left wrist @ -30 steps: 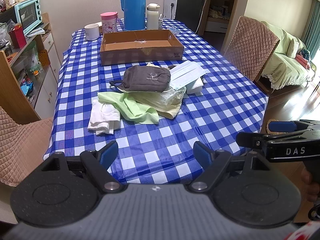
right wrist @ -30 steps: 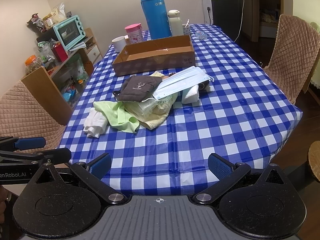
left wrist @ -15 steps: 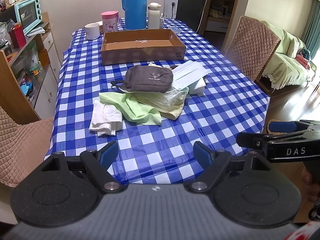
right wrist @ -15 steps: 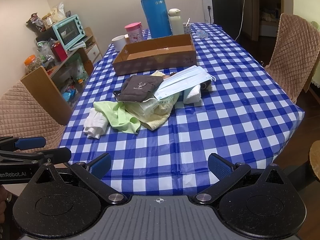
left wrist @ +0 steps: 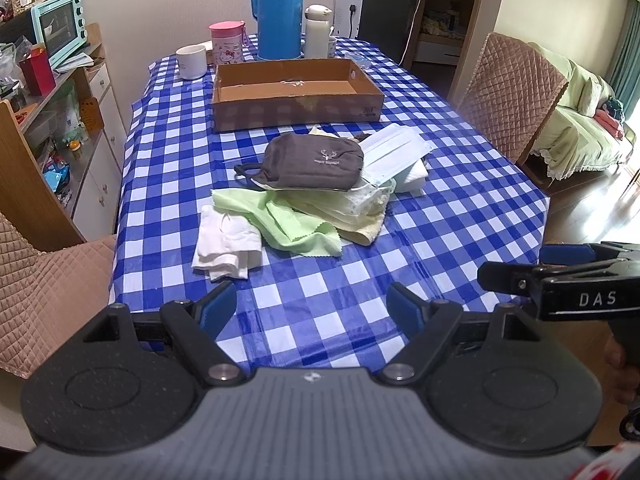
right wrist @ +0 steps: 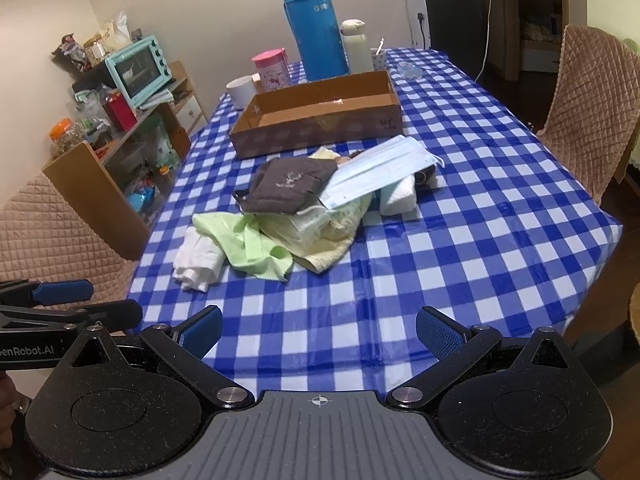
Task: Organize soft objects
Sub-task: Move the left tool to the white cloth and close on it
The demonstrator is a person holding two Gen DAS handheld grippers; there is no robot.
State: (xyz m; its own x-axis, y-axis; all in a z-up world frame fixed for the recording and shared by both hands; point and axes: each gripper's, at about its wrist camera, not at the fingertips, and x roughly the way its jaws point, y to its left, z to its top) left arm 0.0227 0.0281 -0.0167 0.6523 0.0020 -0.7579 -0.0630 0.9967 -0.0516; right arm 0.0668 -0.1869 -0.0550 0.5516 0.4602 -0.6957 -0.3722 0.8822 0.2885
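A heap of soft items lies mid-table: a dark grey pouch point(left wrist: 316, 162) point(right wrist: 286, 184), a pale blue face mask point(left wrist: 394, 152) point(right wrist: 380, 174), a light green cloth point(left wrist: 280, 222) point(right wrist: 244, 240), a crumpled white cloth point(left wrist: 224, 242) point(right wrist: 196, 260), a yellow towel point(right wrist: 330, 252) and a folded white cloth point(right wrist: 398, 198). Behind the heap stands an empty cardboard box point(left wrist: 296, 94) point(right wrist: 316, 118). My left gripper point(left wrist: 312, 308) is open above the near table edge, holding nothing. My right gripper point(right wrist: 318, 328) is open beside it, also holding nothing.
A blue-and-white checked cloth covers the table point(left wrist: 460, 208) point(right wrist: 500, 220). At the far end stand a blue thermos point(left wrist: 278, 10), a white flask point(left wrist: 318, 30), a pink cup point(left wrist: 226, 40) and a white mug point(left wrist: 191, 62). Quilted chairs point(left wrist: 508, 96) point(right wrist: 44, 232) flank the table.
Both grippers have moved slightly forward toward the table; the heap looks a little closer. Nothing on the table has moved and both grippers stay open.
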